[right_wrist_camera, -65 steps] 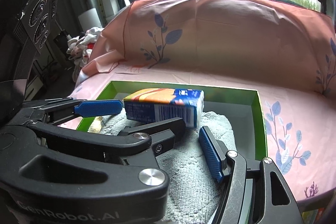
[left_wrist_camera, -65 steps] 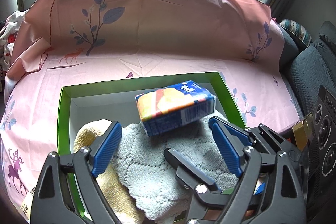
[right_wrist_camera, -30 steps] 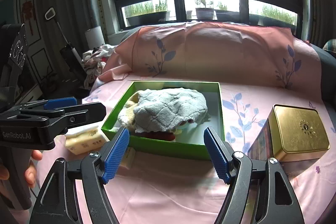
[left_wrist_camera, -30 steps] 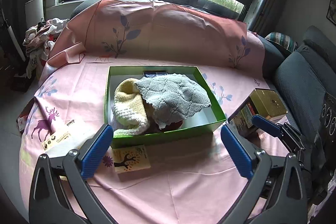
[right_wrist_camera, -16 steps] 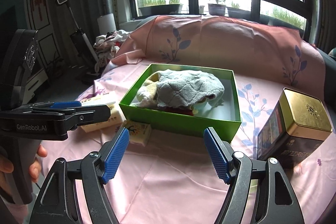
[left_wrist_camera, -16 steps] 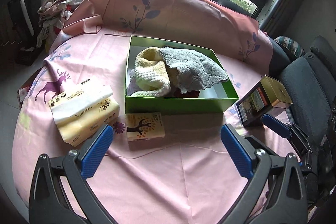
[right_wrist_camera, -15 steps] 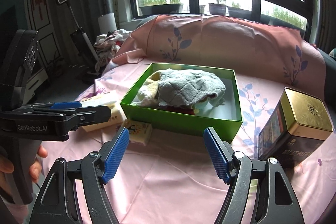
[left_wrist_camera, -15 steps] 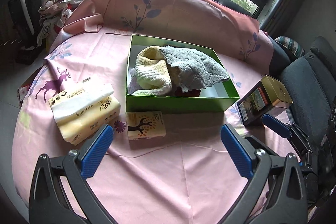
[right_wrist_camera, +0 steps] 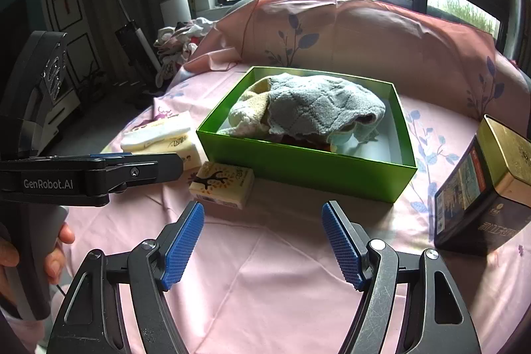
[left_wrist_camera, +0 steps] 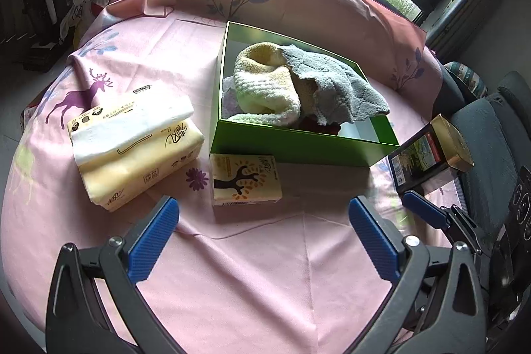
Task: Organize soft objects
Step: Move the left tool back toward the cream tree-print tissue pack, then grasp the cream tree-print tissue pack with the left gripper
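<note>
Two towels, a fluffy yellow-white one (left_wrist_camera: 265, 88) and a quilted grey one (left_wrist_camera: 335, 88), lay heaped inside the green box (left_wrist_camera: 298, 148) on the tabletop (left_wrist_camera: 265, 271). Left gripper (left_wrist_camera: 262, 238) and right gripper (right_wrist_camera: 262, 241) hovered before it, fingers spread, holding nothing.

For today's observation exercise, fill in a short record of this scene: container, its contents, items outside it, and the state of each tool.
container: green box on the pink cloth
contents: grey towel draped over yellow towel
in front of box: small tissue pack
left of box: large tissue pack
right of box: gold tin
left tool: open, empty
right tool: open, empty
</note>
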Demonstrator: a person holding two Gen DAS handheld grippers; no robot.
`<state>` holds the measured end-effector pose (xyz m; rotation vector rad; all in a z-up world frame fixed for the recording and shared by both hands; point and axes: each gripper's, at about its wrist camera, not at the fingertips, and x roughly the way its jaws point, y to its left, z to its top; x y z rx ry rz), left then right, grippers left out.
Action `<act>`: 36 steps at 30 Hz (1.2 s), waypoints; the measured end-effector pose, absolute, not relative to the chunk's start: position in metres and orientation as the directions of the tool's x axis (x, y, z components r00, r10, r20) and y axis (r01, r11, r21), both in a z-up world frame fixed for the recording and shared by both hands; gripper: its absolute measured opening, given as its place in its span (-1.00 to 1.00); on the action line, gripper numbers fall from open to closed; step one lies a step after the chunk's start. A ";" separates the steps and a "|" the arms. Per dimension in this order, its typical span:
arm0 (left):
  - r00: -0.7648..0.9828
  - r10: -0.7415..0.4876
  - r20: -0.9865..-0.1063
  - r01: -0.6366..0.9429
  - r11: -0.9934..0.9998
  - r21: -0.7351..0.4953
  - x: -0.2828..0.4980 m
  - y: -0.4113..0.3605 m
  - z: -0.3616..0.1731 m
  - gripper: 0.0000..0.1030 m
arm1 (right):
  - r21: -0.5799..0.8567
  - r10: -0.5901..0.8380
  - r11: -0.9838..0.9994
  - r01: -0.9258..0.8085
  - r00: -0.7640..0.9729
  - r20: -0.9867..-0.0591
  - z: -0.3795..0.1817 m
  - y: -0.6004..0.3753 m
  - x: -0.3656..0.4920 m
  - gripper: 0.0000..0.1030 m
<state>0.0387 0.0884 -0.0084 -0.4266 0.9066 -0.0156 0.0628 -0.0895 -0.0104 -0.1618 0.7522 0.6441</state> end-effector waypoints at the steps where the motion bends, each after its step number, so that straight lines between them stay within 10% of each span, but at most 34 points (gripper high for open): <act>1: 0.616 -0.197 -0.763 -0.168 0.913 -0.371 0.040 0.089 -0.012 0.98 | 0.088 0.485 0.795 -0.600 0.542 -0.686 -0.014 -0.087 0.064 0.44; 25: 0.528 -0.272 -0.805 -0.127 0.911 -0.392 0.091 0.102 -0.079 0.94 | 0.160 0.543 0.694 -0.702 0.364 -0.757 -0.091 -0.023 0.097 0.45; 36: 0.532 -0.296 -0.794 -0.095 0.910 -0.403 0.103 0.100 -0.083 0.48 | 0.164 0.564 0.661 -0.732 0.341 -0.752 -0.096 -0.001 0.108 0.44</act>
